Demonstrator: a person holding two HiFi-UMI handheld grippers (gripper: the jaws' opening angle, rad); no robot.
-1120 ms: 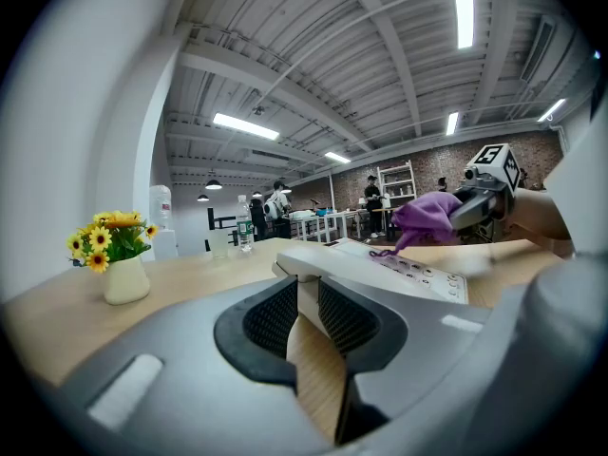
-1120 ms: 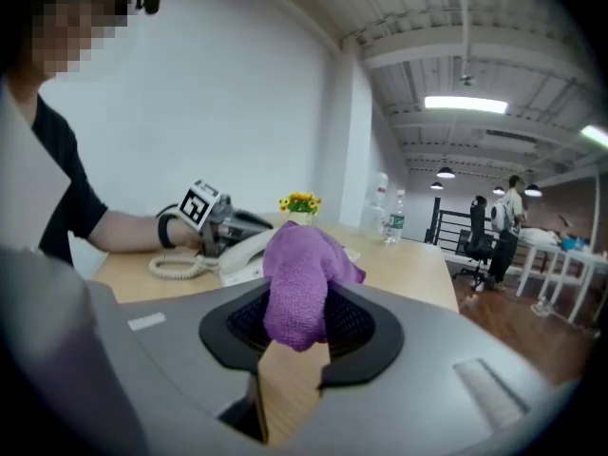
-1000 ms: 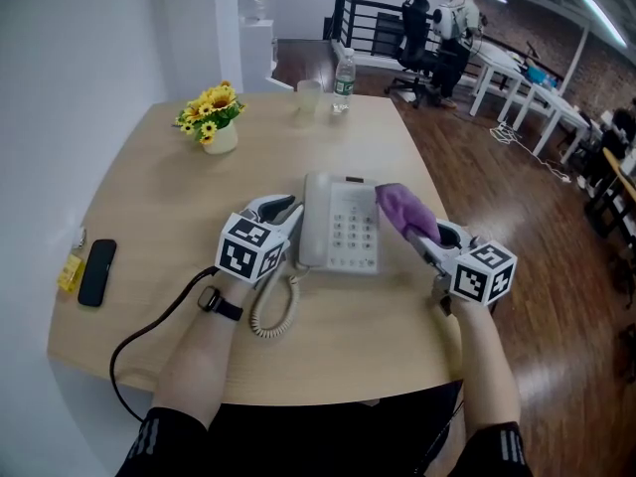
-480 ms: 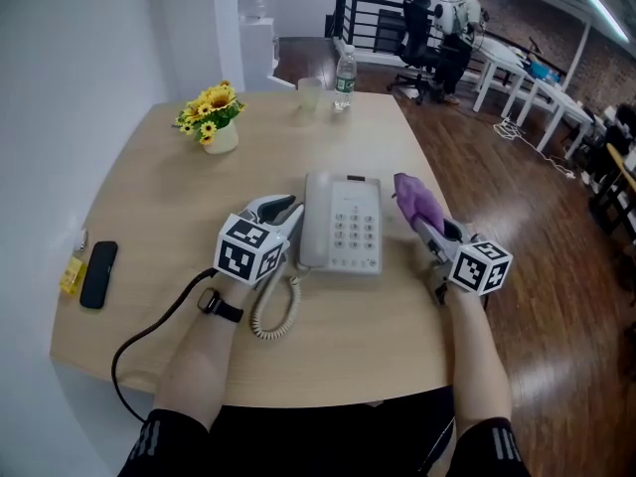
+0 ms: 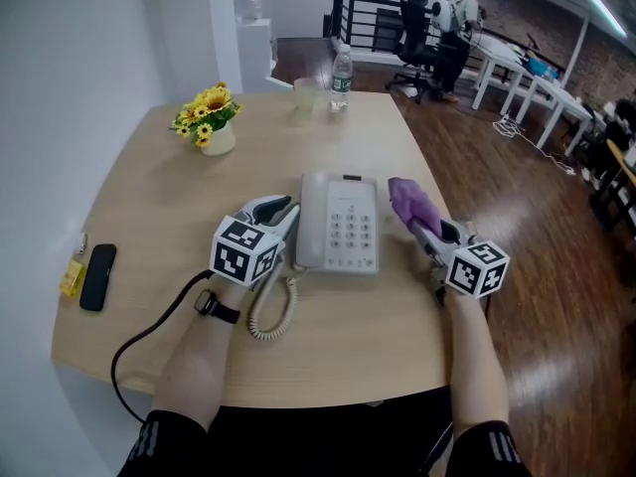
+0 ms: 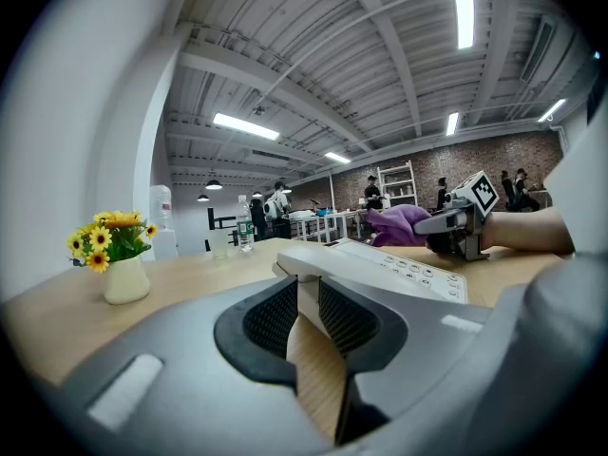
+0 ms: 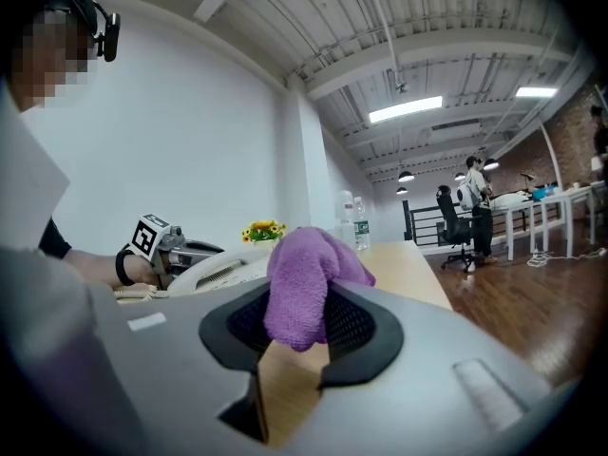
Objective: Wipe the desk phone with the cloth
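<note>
A white desk phone [image 5: 343, 229] lies mid-table, keypad up. My left gripper [image 5: 286, 217] sits at its left side, jaws shut on the handset's edge [image 6: 304, 297], with the table showing below. My right gripper [image 5: 425, 229] is just right of the phone, shut on a bunched purple cloth [image 5: 409, 203]. The cloth [image 7: 304, 274] bulges up between the pads and hangs close beside the phone's right edge; I cannot tell if it touches. In the left gripper view the phone [image 6: 385, 266] runs toward the cloth [image 6: 399, 224]. The right gripper view shows the phone [image 7: 223, 269] at left.
A coiled cord [image 5: 268, 311] loops at the phone's near left and a black cable [image 5: 149, 331] runs off the table front. A sunflower vase [image 5: 211, 122] stands far left, a cup [image 5: 305, 95] and bottle [image 5: 341, 76] at the back, a black mobile [image 5: 96, 276] by the left edge.
My right gripper has carried the cloth off the phone's upper right part to just beside its right edge. The left gripper has stayed on the handset.
</note>
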